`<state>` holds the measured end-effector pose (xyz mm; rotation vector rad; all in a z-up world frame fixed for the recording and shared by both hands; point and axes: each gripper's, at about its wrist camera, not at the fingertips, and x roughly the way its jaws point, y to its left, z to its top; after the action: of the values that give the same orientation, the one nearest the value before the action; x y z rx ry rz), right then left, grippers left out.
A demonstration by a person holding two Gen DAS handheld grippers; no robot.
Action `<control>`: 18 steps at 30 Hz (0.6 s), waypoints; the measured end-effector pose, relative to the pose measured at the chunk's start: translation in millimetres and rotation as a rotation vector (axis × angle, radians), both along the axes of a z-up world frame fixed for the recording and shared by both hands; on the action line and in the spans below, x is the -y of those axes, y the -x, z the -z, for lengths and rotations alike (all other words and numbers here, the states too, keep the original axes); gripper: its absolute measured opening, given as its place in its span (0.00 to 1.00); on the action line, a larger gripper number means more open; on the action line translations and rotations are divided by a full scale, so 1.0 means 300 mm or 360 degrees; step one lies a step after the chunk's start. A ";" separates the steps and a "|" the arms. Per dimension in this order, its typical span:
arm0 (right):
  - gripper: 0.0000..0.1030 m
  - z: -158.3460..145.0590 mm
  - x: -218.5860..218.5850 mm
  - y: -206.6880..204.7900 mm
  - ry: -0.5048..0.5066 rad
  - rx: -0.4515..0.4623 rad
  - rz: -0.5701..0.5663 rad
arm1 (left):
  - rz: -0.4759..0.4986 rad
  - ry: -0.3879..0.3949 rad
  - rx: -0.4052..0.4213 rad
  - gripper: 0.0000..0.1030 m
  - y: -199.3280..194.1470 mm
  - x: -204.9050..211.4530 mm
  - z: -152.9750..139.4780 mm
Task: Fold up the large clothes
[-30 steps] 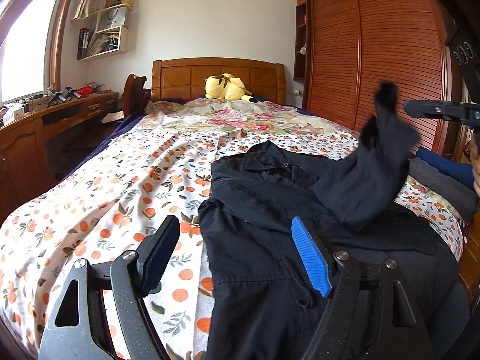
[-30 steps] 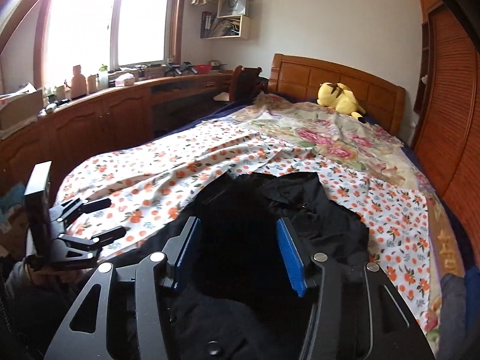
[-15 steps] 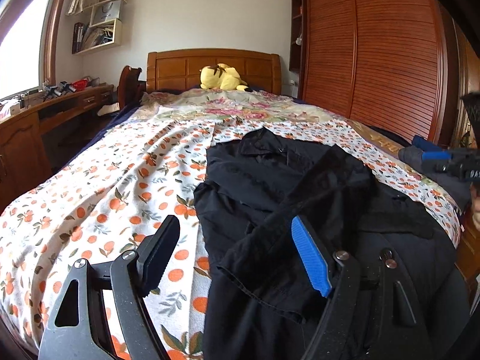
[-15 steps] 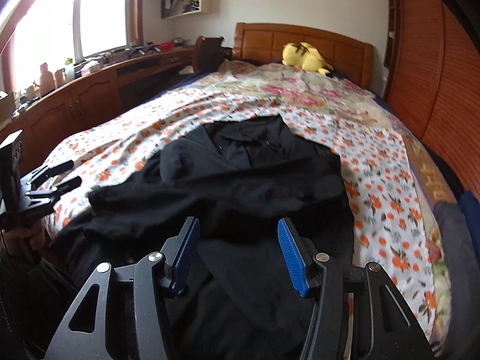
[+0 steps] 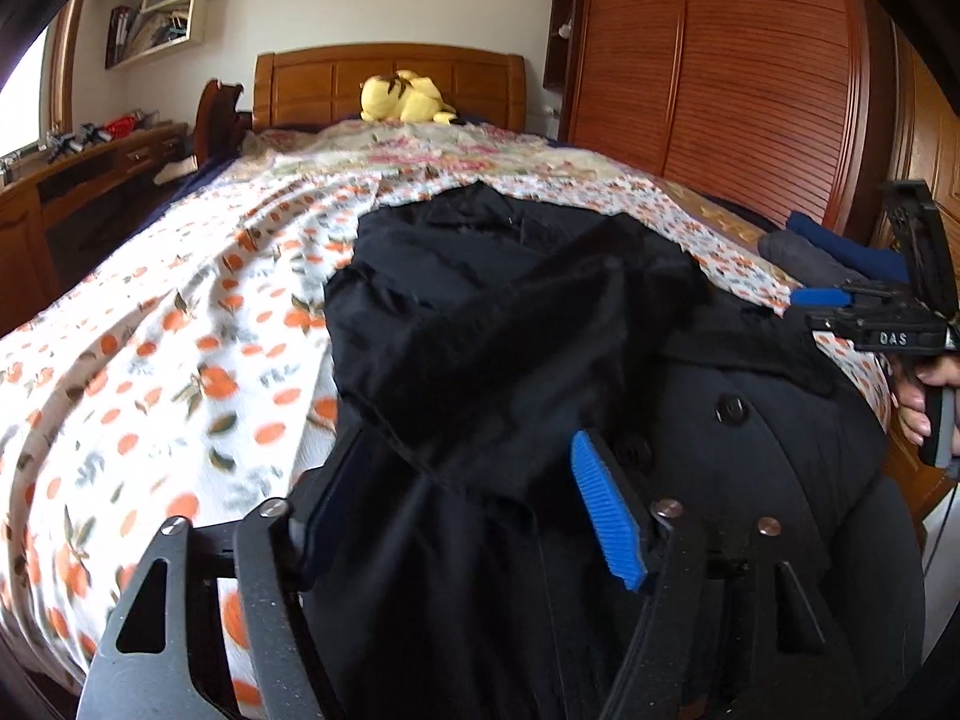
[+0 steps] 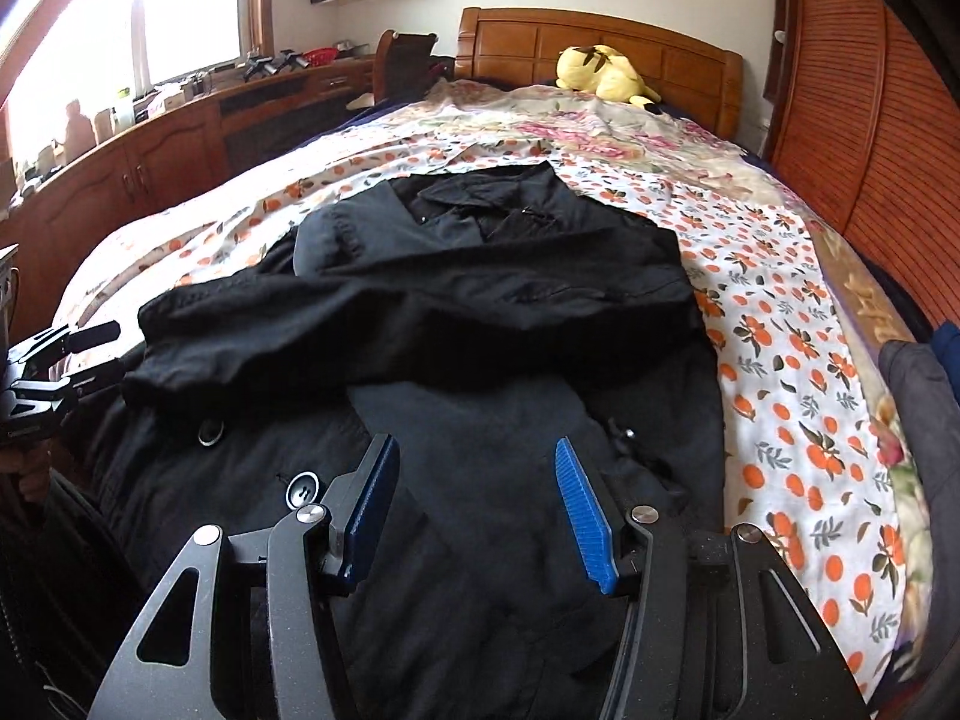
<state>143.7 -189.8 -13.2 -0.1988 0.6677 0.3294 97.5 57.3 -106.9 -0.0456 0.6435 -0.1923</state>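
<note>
Your left gripper [image 5: 462,480] hangs low over the near left part of the black coat [image 6: 480,312], which lies spread lengthwise on the bed [image 6: 798,324], collar toward the wooden headboard [image 6: 600,42]. Its fingers [image 5: 606,516] have just been closing; a fold of the coat's sleeve [image 5: 498,360] lies between them, and whether the pads already press on the cloth cannot be told. The sleeve is laid slantwise across the chest of the coat, its cuff near the coat's left edge.

Your right gripper [image 6: 474,510] hovers over the lower front of the coat. Its fingers [image 6: 585,516] stand at a middling gap with only flat cloth under them, gripping nothing. Two round buttons [image 6: 210,432] show just to the left of the fingers.

The bed carries an orange-print sheet [image 5: 180,360] and, farther back, a floral cover [image 6: 600,132]. A yellow plush toy [image 6: 600,72] rests against the headboard. Folded dark clothes [image 5: 834,252] lie at the right edge of the bed, beside the slatted wardrobe [image 5: 720,72]. A wooden counter [image 6: 162,138] runs below the window.
</note>
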 end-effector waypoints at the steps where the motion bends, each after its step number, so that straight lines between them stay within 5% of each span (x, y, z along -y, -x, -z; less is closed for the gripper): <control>1: 0.55 0.004 -0.006 -0.006 0.0001 -0.0003 -0.0003 | 0.0005 -0.0003 -0.0021 0.61 0.003 0.005 0.013; 7: 0.55 0.037 0.001 -0.030 0.0011 -0.0025 0.0003 | 0.0038 -0.0038 -0.0057 0.33 -0.005 0.026 0.036; 10: 0.55 0.042 0.006 -0.048 0.0020 -0.0029 0.0021 | 0.0075 -0.0026 -0.0052 0.05 -0.006 0.030 0.034; 14: 0.55 0.063 0.014 -0.054 0.0027 -0.0032 0.0051 | 0.0014 -0.0003 0.0126 0.04 0.037 0.012 -0.039; 18: 0.55 0.065 0.019 -0.093 0.0040 -0.0036 0.0085 | -0.0024 0.0024 0.0169 0.04 0.054 -0.009 -0.071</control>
<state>171.7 -195.5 -32.6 -0.2011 0.6984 0.2722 81.4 60.0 -85.6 -0.0542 0.5358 -0.1834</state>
